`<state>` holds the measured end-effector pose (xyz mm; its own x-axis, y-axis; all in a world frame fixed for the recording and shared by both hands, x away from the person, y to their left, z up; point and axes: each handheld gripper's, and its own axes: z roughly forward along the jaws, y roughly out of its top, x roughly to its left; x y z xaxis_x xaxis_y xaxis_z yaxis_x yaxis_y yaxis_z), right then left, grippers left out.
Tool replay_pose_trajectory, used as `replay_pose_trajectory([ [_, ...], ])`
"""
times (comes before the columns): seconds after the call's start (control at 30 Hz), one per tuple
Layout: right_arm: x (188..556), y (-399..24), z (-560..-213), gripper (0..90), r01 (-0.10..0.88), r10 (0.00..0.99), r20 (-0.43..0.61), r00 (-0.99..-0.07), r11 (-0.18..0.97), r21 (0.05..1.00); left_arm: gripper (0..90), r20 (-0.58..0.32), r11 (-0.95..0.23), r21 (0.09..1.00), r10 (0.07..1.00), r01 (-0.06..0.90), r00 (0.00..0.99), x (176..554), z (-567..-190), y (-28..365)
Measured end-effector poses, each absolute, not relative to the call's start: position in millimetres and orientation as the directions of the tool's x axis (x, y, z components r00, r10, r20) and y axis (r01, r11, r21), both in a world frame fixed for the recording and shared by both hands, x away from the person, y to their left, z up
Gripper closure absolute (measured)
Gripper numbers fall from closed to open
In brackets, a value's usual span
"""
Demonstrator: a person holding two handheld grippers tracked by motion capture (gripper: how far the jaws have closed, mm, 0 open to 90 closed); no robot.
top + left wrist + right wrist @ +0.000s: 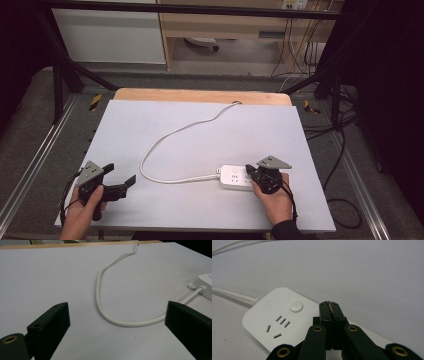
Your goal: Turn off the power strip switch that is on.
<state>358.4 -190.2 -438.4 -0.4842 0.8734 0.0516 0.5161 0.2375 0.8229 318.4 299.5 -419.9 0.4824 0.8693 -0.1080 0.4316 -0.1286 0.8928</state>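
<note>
left gripper [121,184] rests at the near left of the table [200,120], jaws wide apart with nothing between them; it looks parked, kept clear of the work. the white cable [165,140] loops across the middle from the far edge to the power strip [235,177], which lies flat at the near right. right gripper [248,170] sits over the strip's right half, jaws closed on nothing, tips together, likely to press down or steady it.

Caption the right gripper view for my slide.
Shut right tool poised over a white power strip on the grey table.
</note>
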Motion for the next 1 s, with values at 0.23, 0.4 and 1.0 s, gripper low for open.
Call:
replay_pose_trajectory([
  [0.23,359.3,-191.0,-439.1,90.0,0.519,0.873,0.059,-0.484,0.232,0.823,6.1,-0.107,-0.133,0.891,0.868,0.435,0.484,318.4,-420.1,299.2],
  [0.4,359.5,-191.3,-439.3,90.0,0.522,0.872,0.063,-0.485,0.231,0.821,6.1,-0.107,-0.136,0.889,0.867,0.437,0.486,318.4,-420.3,298.9],
  [1.0,359.9,-190.6,-439.9,90.0,0.525,0.874,0.063,-0.481,0.23,0.82,6.2,-0.101,-0.145,0.886,0.867,0.44,0.488,318.6,-421.0,298.3],
])
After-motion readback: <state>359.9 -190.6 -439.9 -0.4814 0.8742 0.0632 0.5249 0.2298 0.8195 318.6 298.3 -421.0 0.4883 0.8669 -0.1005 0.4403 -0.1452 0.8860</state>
